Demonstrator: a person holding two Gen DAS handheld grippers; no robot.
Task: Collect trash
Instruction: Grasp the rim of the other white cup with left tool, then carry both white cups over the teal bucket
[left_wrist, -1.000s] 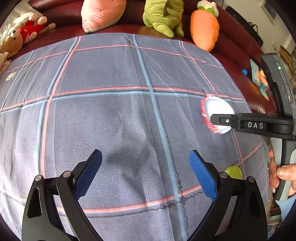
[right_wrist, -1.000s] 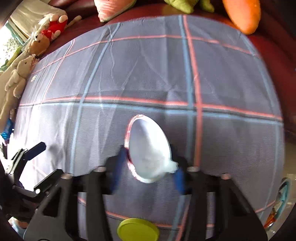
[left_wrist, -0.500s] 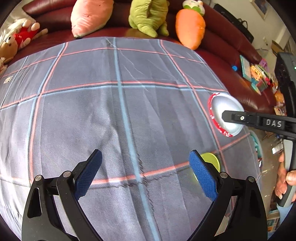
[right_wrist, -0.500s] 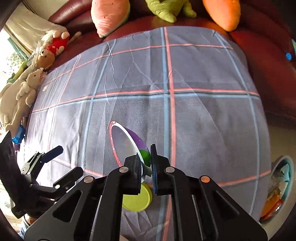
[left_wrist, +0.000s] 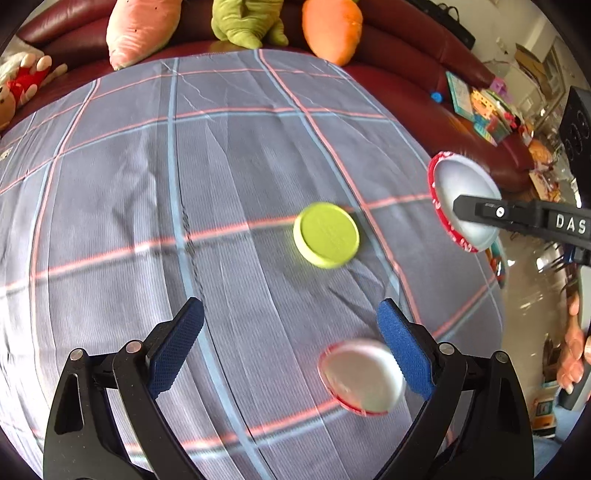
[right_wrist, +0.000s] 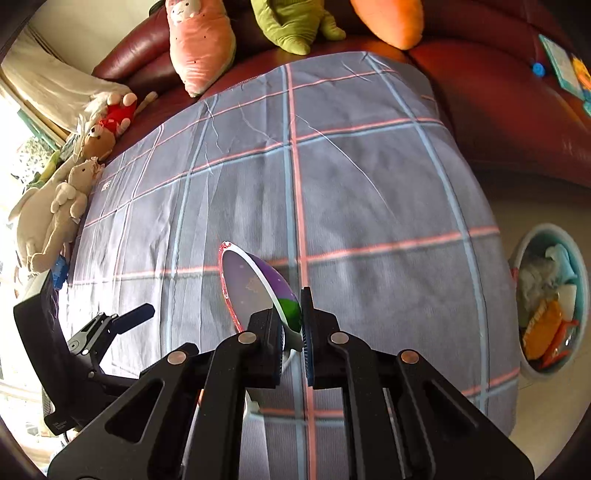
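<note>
My right gripper (right_wrist: 293, 325) is shut on the edge of a round lid (right_wrist: 251, 284), white inside with a red rim and a purple and green printed face, held off the cloth. The left wrist view shows this lid (left_wrist: 461, 199) in the right gripper (left_wrist: 476, 212) past the table's right edge. My left gripper (left_wrist: 290, 349) hangs open over the cloth with nothing between its pads. A second white, red-rimmed lid (left_wrist: 364, 380) lies just inside its right finger (left_wrist: 402, 350). A yellow-green disc (left_wrist: 327, 234) lies further ahead.
A grey plaid cloth (left_wrist: 221, 147) covers the table. A teal bin (right_wrist: 550, 302) holding wrappers stands on the floor to the right. Plush toys (right_wrist: 199, 48) and a red leather sofa (right_wrist: 517, 110) line the far side. A hand (left_wrist: 574, 354) holds the right gripper's handle.
The right gripper has risen and moved right with the lid in it. The left gripper has moved right too, bringing the yellow-green disc and the second lid into its view.
</note>
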